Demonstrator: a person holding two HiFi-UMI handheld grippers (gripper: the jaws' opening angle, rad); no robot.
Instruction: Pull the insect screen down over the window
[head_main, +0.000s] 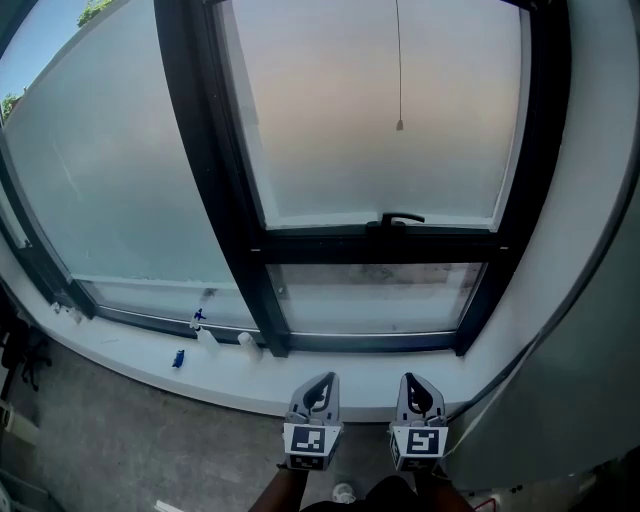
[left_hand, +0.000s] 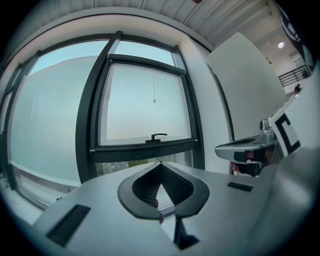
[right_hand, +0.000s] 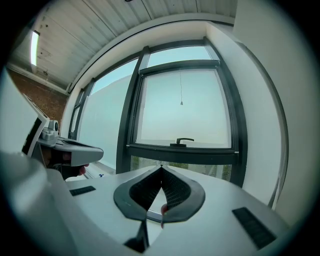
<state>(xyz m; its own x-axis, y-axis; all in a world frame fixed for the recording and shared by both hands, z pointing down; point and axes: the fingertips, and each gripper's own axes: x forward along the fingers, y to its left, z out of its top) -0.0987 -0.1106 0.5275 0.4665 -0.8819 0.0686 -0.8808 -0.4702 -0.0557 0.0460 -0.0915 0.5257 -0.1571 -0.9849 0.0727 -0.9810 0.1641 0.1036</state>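
Note:
A dark-framed window (head_main: 385, 244) fills the head view, with a black handle (head_main: 401, 218) on its middle rail. A thin pull cord ending in a small bead (head_main: 399, 126) hangs in front of the hazy upper pane; the screen itself is not to be made out. My left gripper (head_main: 318, 385) and right gripper (head_main: 415, 385) sit side by side low in front of the sill, both shut and holding nothing, well short of the cord. The left gripper view shows the bead (left_hand: 154, 101) and handle (left_hand: 158, 136) beyond the closed tips (left_hand: 160, 163); the right gripper view shows the same bead (right_hand: 181, 103) beyond its tips (right_hand: 161, 166).
A white sill (head_main: 240, 385) runs under the window, with two small white bottles (head_main: 207, 335) and a blue item (head_main: 178, 358) on it at the left. A grey panel (head_main: 570, 400) stands close at the right, with a thin cable along it. A larger fixed pane (head_main: 110, 170) lies to the left.

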